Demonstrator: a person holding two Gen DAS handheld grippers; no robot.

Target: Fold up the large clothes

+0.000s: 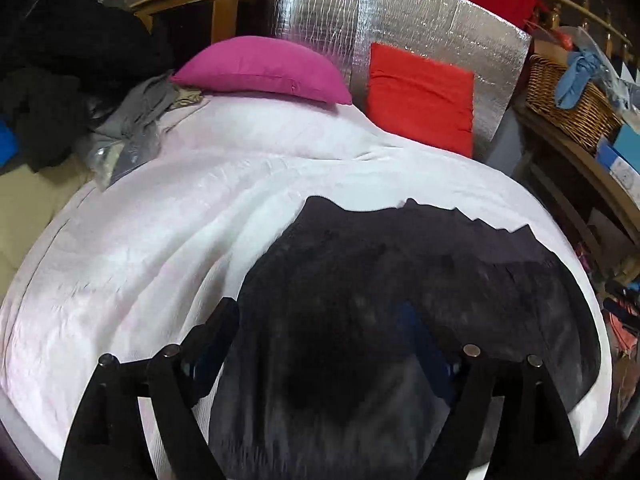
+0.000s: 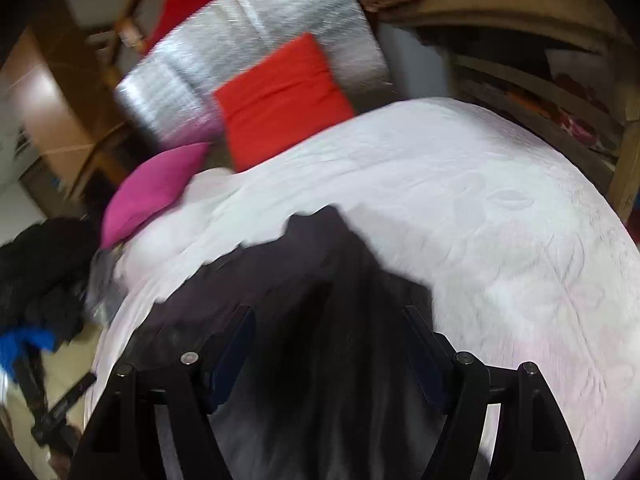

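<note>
A large dark garment (image 1: 420,272) lies spread on a white bedspread (image 1: 180,240). It also shows in the right wrist view (image 2: 320,280), where the bedspread (image 2: 500,220) fills the right side. My left gripper (image 1: 316,312) is open, its fingers wide apart over the garment's near part, with nothing held. My right gripper (image 2: 330,312) is open too, its fingers either side of a dark fold of the garment without closing on it. The right view is blurred by motion.
A pink pillow (image 1: 264,68) and a red cushion (image 1: 420,96) lie at the bed's head against a silver foil panel (image 1: 400,24). A pile of dark clothes (image 1: 60,80) sits at the left. A wicker basket (image 1: 568,100) stands on wooden shelves at the right.
</note>
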